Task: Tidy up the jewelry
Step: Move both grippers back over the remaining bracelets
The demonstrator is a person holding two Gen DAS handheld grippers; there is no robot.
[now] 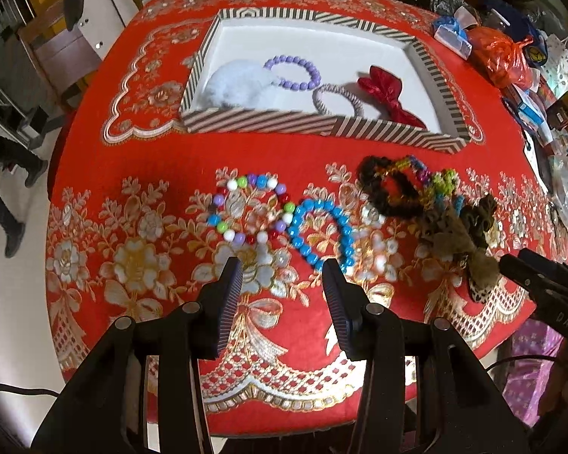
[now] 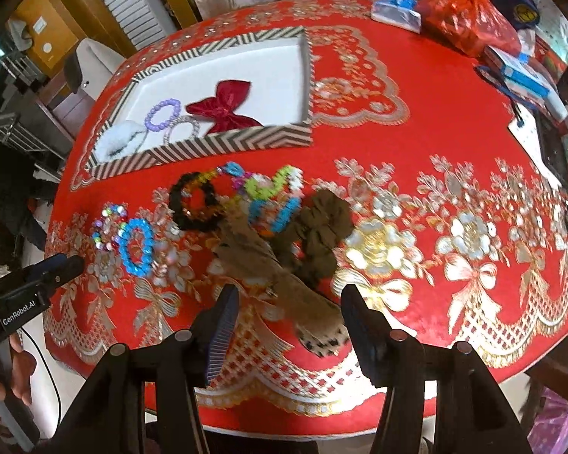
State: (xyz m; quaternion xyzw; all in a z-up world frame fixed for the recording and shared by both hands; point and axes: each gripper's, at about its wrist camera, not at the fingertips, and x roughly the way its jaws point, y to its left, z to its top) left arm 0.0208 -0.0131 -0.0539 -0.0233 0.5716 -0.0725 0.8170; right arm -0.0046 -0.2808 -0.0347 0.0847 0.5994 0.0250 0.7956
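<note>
A striped tray (image 1: 261, 123) (image 2: 208, 143) holds a white pompom (image 1: 234, 83), a purple bead bracelet (image 1: 310, 68), a silver hair tie (image 1: 335, 96) and a red bow (image 1: 386, 92) (image 2: 223, 108). On the red cloth in front lie a multicolour bead bracelet (image 1: 246, 208), a blue bead bracelet (image 1: 322, 227) (image 2: 136, 244), a black scrunchie (image 1: 386, 189) (image 2: 195, 200), colourful ties (image 2: 272, 193) and a brown bow (image 1: 458, 234) (image 2: 284, 257). My left gripper (image 1: 282, 268) is open above the beads. My right gripper (image 2: 289, 297) is open around the brown bow's tail.
The round table's front edge (image 1: 284, 427) is close below the grippers. Clutter stands at the far right: an orange bag (image 2: 469, 19), blue packets (image 2: 397, 11) and boxes (image 2: 522, 75). A chair (image 1: 94, 11) stands behind the table at left.
</note>
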